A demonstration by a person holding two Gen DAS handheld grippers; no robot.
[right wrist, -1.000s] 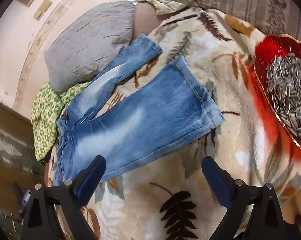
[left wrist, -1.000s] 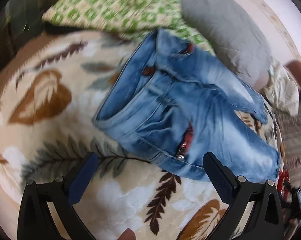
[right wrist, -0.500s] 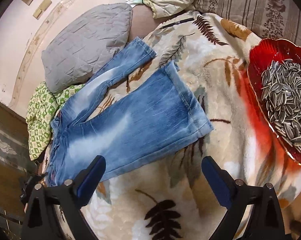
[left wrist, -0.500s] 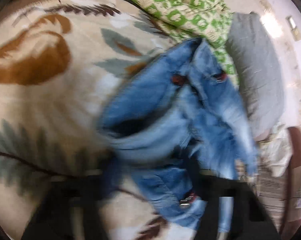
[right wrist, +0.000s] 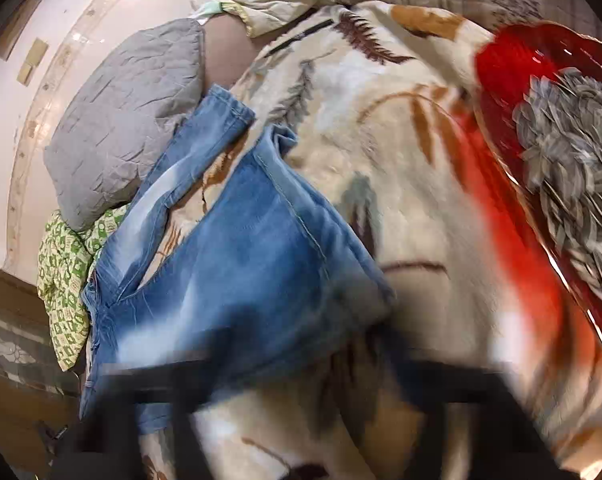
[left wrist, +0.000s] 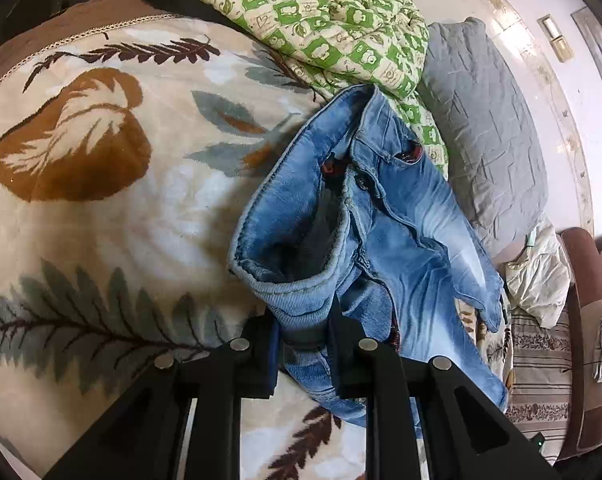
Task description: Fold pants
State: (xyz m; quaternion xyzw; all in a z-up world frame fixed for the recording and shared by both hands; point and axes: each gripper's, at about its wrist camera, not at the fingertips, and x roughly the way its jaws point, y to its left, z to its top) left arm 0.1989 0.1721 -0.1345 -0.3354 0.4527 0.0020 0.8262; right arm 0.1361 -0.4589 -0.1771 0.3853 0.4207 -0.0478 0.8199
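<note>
A pair of light blue jeans (left wrist: pixel 385 216) lies on a cream blanket with leaf prints (left wrist: pixel 101 184). My left gripper (left wrist: pixel 303 340) is shut on the waistband corner of the jeans and the waist gapes open above it. In the right wrist view the jeans' legs (right wrist: pixel 245 264) spread toward the far left, with the near leg's hem just ahead. My right gripper (right wrist: pixel 297 384) is a dark motion blur low in that view, close over the near leg's hem; I cannot tell how its jaws stand.
A green-and-cream checked quilt (left wrist: pixel 321 20) and a grey pillow (left wrist: pixel 485 128) lie beyond the waist. A red dish (right wrist: pixel 497 80) of sunflower seeds (right wrist: pixel 573 160) sits on the blanket to the right. A striped cloth (left wrist: pixel 541 368) and a white crumpled cloth (left wrist: pixel 541 284) lie at the far end.
My left gripper moved in to the waistband and closed on it, lifting the corner. My right gripper moved down toward the near leg's hem and is now blurred.
</note>
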